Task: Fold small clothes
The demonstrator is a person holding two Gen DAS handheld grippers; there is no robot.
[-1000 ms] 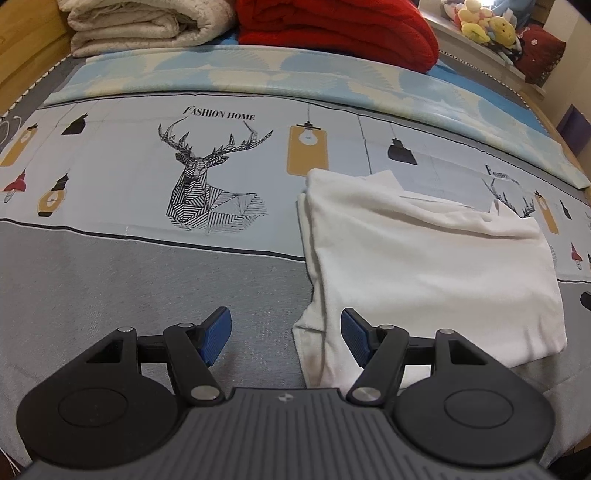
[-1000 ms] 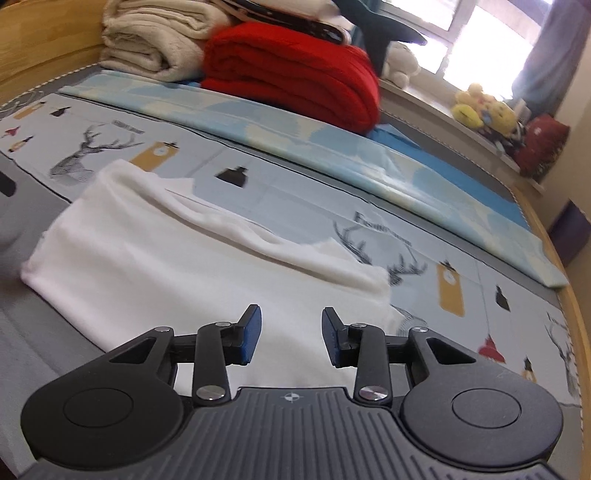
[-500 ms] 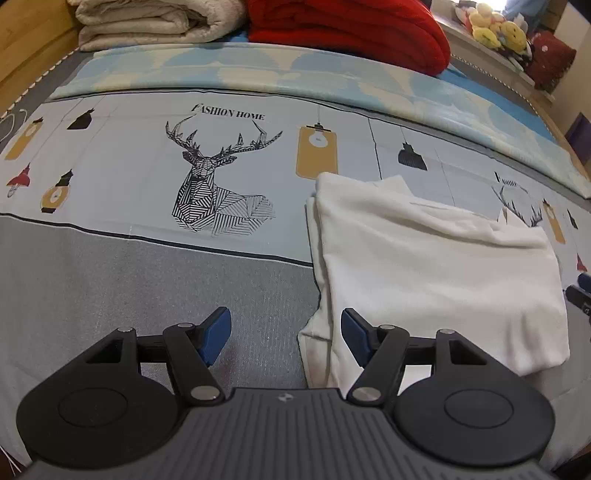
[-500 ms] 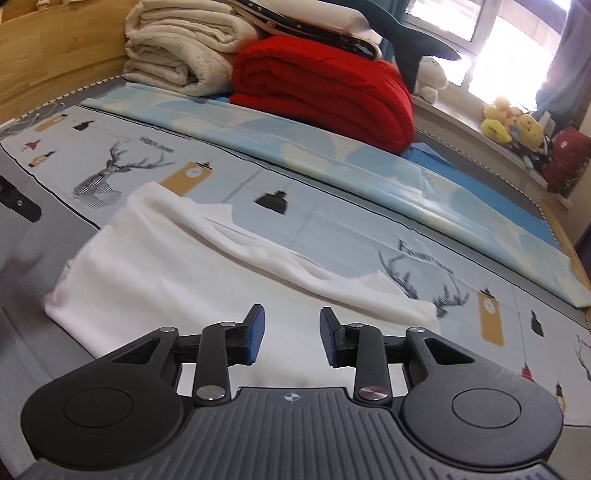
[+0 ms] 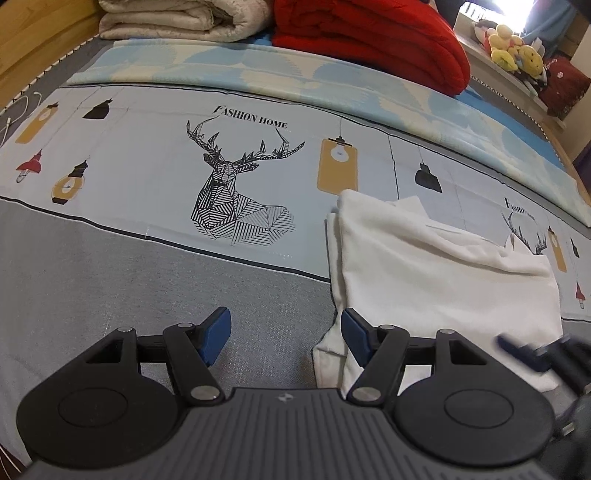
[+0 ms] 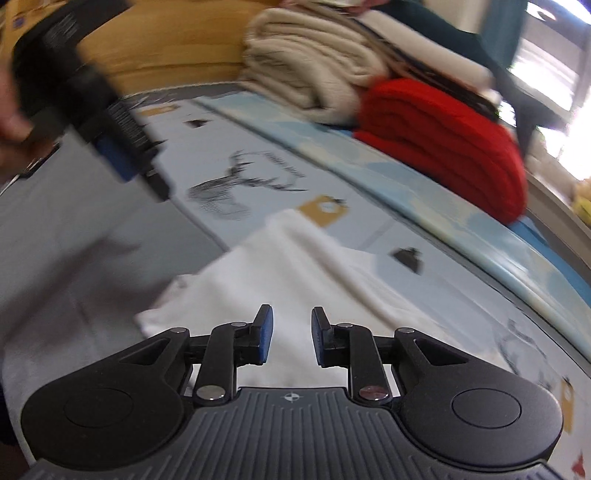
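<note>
A white folded garment (image 5: 439, 273) lies flat on the printed bed sheet (image 5: 147, 177), right of the deer print. My left gripper (image 5: 282, 334) is open and empty, with its right finger over the garment's near left corner. My right gripper (image 6: 288, 334) is open and empty, low over the garment's near edge (image 6: 280, 280); this view is blurred. The right gripper also shows as a blur at the right edge of the left wrist view (image 5: 546, 358). The left gripper appears at upper left in the right wrist view (image 6: 110, 122).
A folded red blanket (image 5: 369, 40) and a folded cream blanket (image 5: 184, 18) lie at the back of the bed. A wooden board (image 6: 147, 55) stands behind on the left. Plush toys (image 5: 513, 51) sit on a shelf at back right.
My right gripper has swung left toward the garment's near left corner and now shows in the left wrist view. My left gripper has edged slightly left and forward. Both stayed open.
</note>
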